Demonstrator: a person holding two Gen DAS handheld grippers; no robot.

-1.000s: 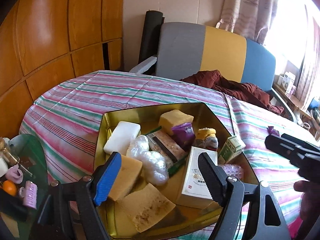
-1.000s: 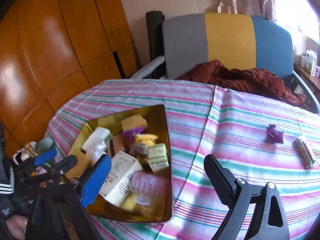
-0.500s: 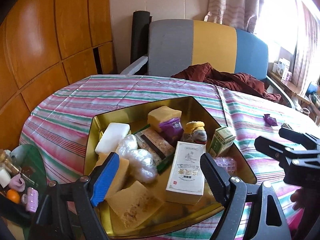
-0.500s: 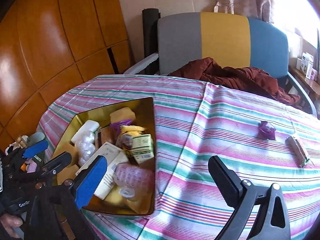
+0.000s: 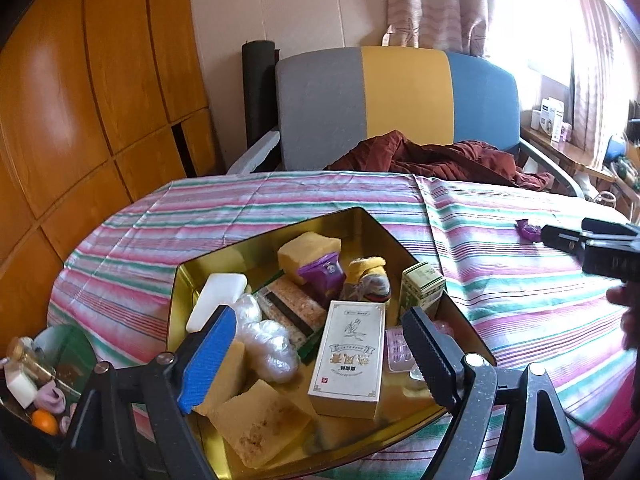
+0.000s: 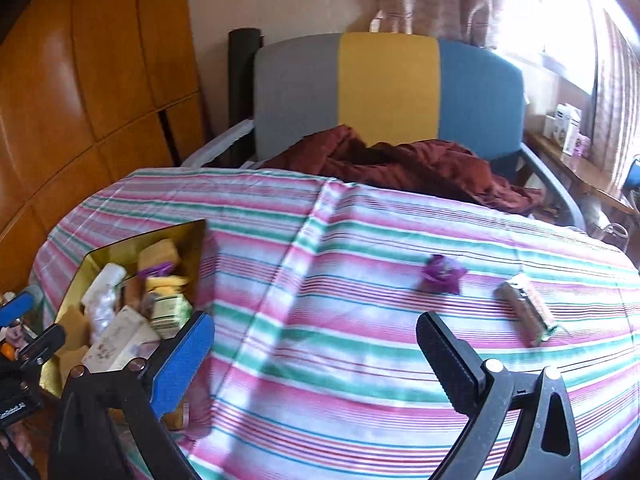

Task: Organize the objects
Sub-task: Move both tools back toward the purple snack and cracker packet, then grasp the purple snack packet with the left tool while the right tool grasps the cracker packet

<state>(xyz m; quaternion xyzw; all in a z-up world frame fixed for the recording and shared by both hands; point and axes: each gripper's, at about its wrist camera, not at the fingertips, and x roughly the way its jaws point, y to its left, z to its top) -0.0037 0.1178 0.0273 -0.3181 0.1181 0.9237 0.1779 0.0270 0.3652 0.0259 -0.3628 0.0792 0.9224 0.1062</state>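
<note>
Right hand-held gripper (image 6: 316,356) swung rightward off gold tray (image 6: 96,258), jaws just widened, spread, empty, over striped cloth (image 6: 360,360).

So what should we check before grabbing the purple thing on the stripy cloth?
1. Right hand-held gripper open and empty: ok.
2. Purple wrapper lying free on the striped tablecloth: ok.
3. Snack bar apart from the wrapper: ok.
4. Right hand-held gripper lined up on the wrapper: not ok, the wrapper is farther off, to the right.
5. Room in the gold tin: cannot tell, already crowded.
6. Left hand-held gripper empty: ok.
</note>
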